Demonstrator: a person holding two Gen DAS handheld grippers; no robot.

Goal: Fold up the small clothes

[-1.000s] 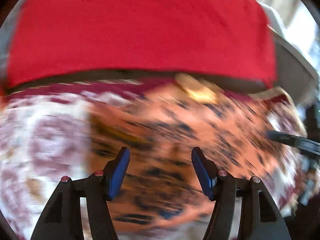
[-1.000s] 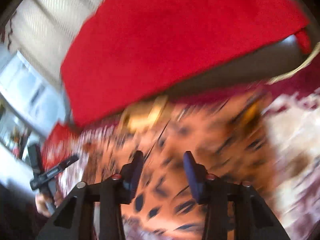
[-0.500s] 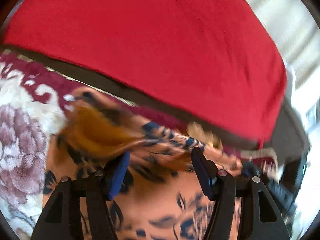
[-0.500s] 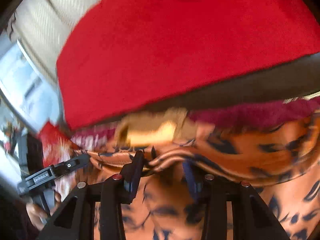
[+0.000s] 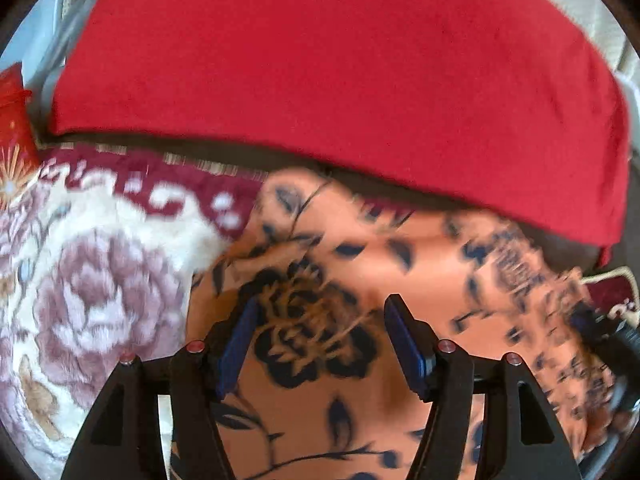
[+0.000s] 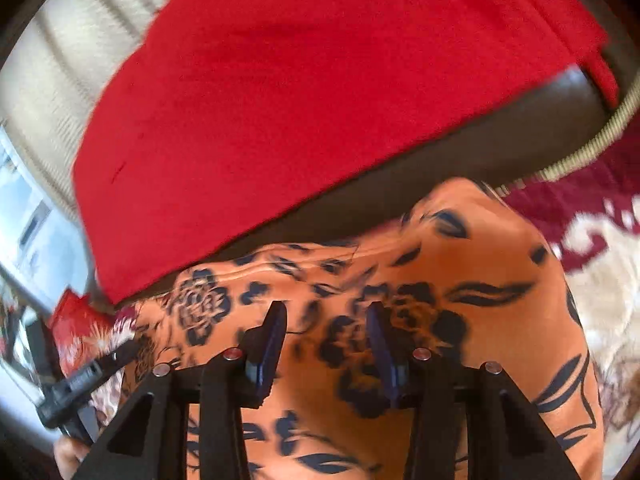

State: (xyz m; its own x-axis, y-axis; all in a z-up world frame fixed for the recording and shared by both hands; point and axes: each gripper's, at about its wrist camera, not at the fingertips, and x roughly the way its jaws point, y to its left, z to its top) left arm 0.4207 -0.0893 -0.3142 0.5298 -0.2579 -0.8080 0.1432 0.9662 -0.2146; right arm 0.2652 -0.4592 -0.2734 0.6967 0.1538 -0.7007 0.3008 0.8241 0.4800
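Left wrist view shows the garment (image 5: 400, 280), orange cloth printed with dark flowers and leaves, lying spread on the rug (image 5: 100, 280). Its far edge runs just short of the red cushion (image 5: 340, 72), which sits beyond it, and part of that edge tucks into the dark shadow under the cushion. On the cushion's near left the rug lies bare, cream with mauve blooms and a maroon border. The cloth looks to be laid flat there so that a fold can be made on a firm, open surface.

The left gripper (image 5: 320, 340) hangs over the garment's big dark flower with its blue pads spread wide; nothing sits pinched between them, and whether the tips touch the cloth cannot be told. It points steeply down, probably to reach an edge or to press the fabric flat.

In the right wrist view the right gripper (image 6: 328, 344) hovers over the same cloth, nearer the cushion's front, jaws parted but narrower, again with only fabric behind them and no fold caught. Some creases run across the garment close to the cushion, so it seems not yet smoothed.

The other tool shows at the lower left of that view, dark and blurred, with part of a hand (image 6: 68, 452) below it. A red patterned thing (image 6: 76, 320) lies off the cushion's left end.
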